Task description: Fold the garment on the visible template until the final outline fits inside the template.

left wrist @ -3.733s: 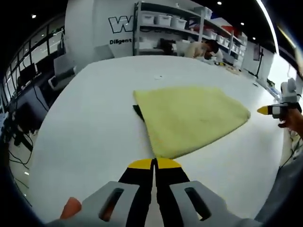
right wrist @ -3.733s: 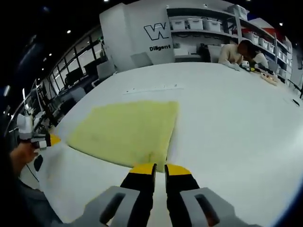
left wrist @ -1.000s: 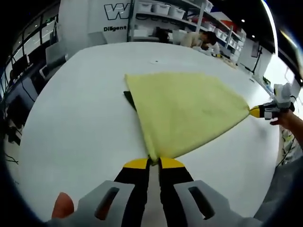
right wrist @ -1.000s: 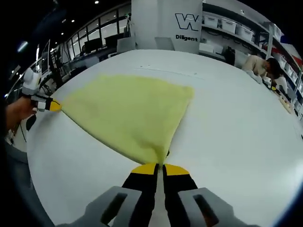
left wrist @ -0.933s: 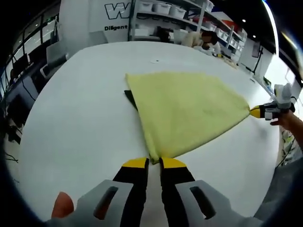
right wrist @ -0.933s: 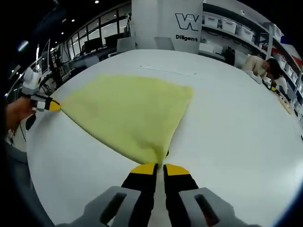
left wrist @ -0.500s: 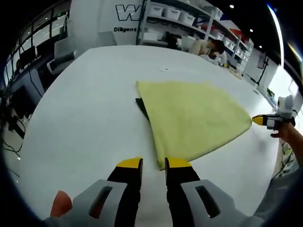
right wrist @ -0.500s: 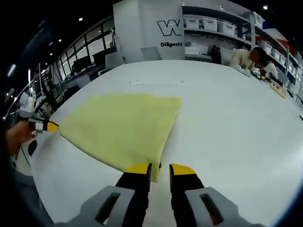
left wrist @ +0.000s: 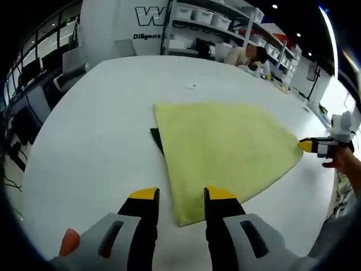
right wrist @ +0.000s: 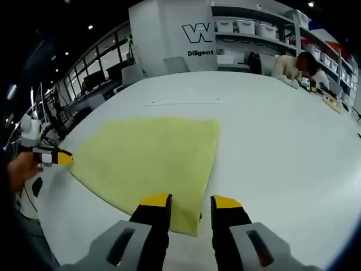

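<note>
Two grippers are hanging parted over one yellow garment (left wrist: 225, 149) lying flat on a wide white table (left wrist: 96, 130), well in from its far edge. In the left gripper view the left gripper (left wrist: 180, 195) is spreading its yellow-tipped jaws either side of the cloth's near corner, gripping nothing; in the right gripper view the right gripper (right wrist: 192, 200) is doing the same at the opposite near corner, jaws apart and empty. Each gripper is lying just beside its own corner, so neither hand is closer to the cloth than the other; the cloth is running ahead of both claws toward the table's far edge, and its near edge is stretching crosswise from one claw to the other. In the left gripper view the right gripper's tip is showing at the cloth's right-hand corner, and in the right gripper view the left gripper's tip is showing at the left-hand corner. A dark strip, likely part of the template (left wrist: 156, 138), is peeking out along the garment's left edge in the left gripper view; how far it is extending under the cloth cannot be told.

Against the frames of a second ago, both claws are now standing open where they were pinching the corners shut, and the cloth, then drawn taut into a point at each claw, is now lying slack and squarer on the table. Any further fold is judged to be calling for a fresh grip on these same corners, carried toward the far edge.
</note>
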Motion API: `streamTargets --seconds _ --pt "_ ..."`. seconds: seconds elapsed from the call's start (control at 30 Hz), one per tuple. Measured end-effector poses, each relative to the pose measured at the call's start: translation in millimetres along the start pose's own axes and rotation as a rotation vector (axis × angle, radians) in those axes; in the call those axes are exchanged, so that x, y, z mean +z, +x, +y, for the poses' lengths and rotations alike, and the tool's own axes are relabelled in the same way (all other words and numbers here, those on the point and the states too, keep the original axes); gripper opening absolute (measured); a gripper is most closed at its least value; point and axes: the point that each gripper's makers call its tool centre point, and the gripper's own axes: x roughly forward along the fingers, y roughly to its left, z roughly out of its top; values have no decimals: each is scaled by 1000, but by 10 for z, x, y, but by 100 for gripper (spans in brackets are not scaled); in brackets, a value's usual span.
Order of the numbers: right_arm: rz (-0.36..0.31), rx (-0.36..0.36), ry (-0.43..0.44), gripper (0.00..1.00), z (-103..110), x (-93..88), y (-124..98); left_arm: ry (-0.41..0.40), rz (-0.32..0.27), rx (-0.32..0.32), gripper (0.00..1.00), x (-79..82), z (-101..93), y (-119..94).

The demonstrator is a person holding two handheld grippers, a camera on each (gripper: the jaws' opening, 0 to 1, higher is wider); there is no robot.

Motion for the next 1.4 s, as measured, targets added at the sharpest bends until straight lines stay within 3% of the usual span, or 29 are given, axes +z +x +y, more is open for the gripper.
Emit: streamTargets --seconds 0.3,0.47,0.77,1.4 --pt "30 14 41 19 13 -89 59 -10 26 -9 18 -55 -4 41" --pt "53 23 27 16 63 -151 91 1 29 -11 14 -68 -18 61" --pt "81 32 -28 3 97 -208 91 20 35 -28 2 -123 -48 67" --pt "158 55 -138 1 262 -478 -187 80 80 -53 1 -434 -124 -219"
